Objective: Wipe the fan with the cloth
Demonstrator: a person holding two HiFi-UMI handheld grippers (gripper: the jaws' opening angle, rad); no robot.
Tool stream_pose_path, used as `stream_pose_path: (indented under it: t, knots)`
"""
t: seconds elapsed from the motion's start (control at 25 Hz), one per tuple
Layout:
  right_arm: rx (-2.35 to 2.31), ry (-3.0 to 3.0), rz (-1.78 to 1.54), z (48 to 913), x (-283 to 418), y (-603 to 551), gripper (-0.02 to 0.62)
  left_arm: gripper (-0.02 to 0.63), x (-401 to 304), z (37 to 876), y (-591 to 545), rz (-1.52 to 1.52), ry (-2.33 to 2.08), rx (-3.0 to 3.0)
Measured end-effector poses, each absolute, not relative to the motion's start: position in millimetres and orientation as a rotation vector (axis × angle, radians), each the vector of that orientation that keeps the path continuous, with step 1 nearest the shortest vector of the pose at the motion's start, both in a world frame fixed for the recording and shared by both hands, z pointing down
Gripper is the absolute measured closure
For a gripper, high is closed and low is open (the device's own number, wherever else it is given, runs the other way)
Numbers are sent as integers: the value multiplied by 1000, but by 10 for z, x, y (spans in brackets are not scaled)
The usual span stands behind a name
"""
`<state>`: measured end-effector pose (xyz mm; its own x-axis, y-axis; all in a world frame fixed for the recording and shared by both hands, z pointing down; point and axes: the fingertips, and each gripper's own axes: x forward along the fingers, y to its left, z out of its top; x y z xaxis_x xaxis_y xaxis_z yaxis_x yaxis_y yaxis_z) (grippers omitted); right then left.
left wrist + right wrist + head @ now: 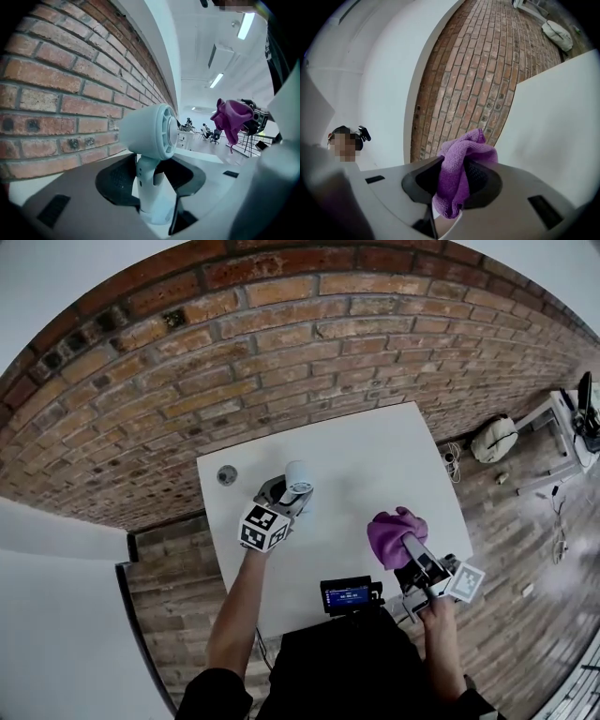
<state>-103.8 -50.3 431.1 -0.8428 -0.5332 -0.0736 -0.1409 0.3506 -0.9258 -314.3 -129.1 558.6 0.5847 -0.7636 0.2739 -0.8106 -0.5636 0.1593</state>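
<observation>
Brick wall fills the upper part of the head view; below it a white table, one edge against the bricks; both of the person's forearms reach over the near side. Left gripper is over the table's left part, near the wall; right gripper is over the near right corner, well apart from it.

Only the left gripper view settles the grip: the jaws are closed on the handle of the fan, a small white hand-held one, dark pads against either side; the round head stands upright above the jaws, its ribbed face turned right. That same view alone shows an open room beyond, with ceiling strip lights and seated people far off. Whether the fan's foot touches the table, no view tells.

Purple cloth shows in the head view as a bunched lump at the right gripper's tip; the right gripper view adds that the jaws are clamped on its folds, a tail hanging beneath the pads.

Small grey disc sits just beyond the table's left corner; head view only.
</observation>
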Motion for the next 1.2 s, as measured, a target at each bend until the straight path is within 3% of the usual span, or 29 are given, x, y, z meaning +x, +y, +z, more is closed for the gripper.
stream_pose_path:
  t: [0.52,0.92,1.0,1.2]
  knots:
    - [-650,2297,-1451,4226,-768,-228,502,416,-1740,6033,-685,123,-1336,2620]
    - [-617,2359,-1552,4721,-326,-366,502,391,-1478,6163,-492,284,-1349,2613]
    - [-583,2373,-1570,4809,-303,-414,502,359,-1526,6195,-430,361,-1328,2597]
    - [-511,2473,-1566,4975,-397,-481,502,360,-2022,6155,-148,330,-1440,2335]
